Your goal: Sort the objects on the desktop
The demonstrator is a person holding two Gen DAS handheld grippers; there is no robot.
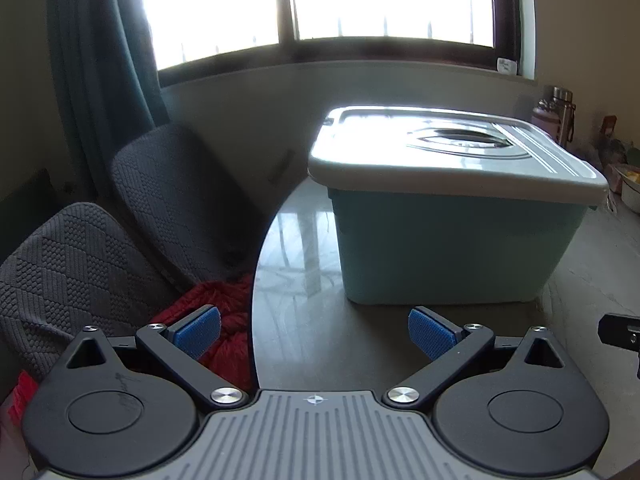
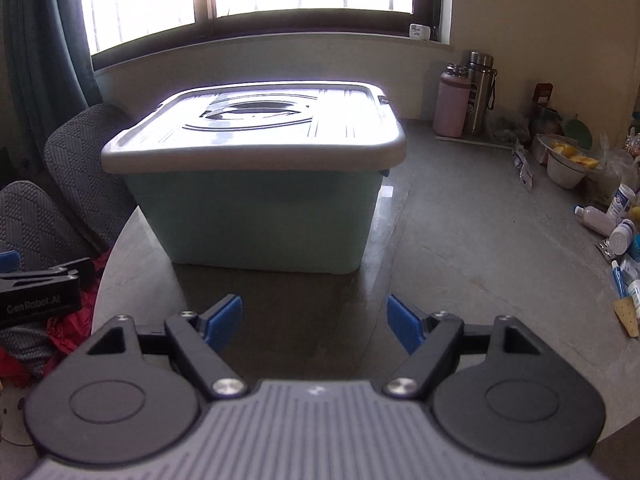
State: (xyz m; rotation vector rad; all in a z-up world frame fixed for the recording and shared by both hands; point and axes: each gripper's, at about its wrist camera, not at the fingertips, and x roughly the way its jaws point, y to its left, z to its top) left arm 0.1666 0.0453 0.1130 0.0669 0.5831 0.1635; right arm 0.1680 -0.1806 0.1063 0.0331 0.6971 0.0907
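A teal storage box (image 1: 444, 248) with a closed grey lid (image 1: 440, 152) stands on the round grey table (image 1: 304, 320); it also shows in the right wrist view (image 2: 264, 216). My left gripper (image 1: 314, 334) is open and empty, just in front of the box's left corner. My right gripper (image 2: 314, 322) is open and empty, in front of the box. Small white bottles (image 2: 612, 220), tubes and packets (image 2: 624, 280) lie at the table's right edge. The left gripper's body (image 2: 40, 292) shows at the left in the right wrist view.
Two grey knitted chairs (image 1: 120, 232) with a red cloth (image 1: 216, 312) stand left of the table. A pink flask (image 2: 452, 100) and a steel flask (image 2: 480, 88) stand at the back right. A white bowl with yellow food (image 2: 568, 164) and bags lie at the right.
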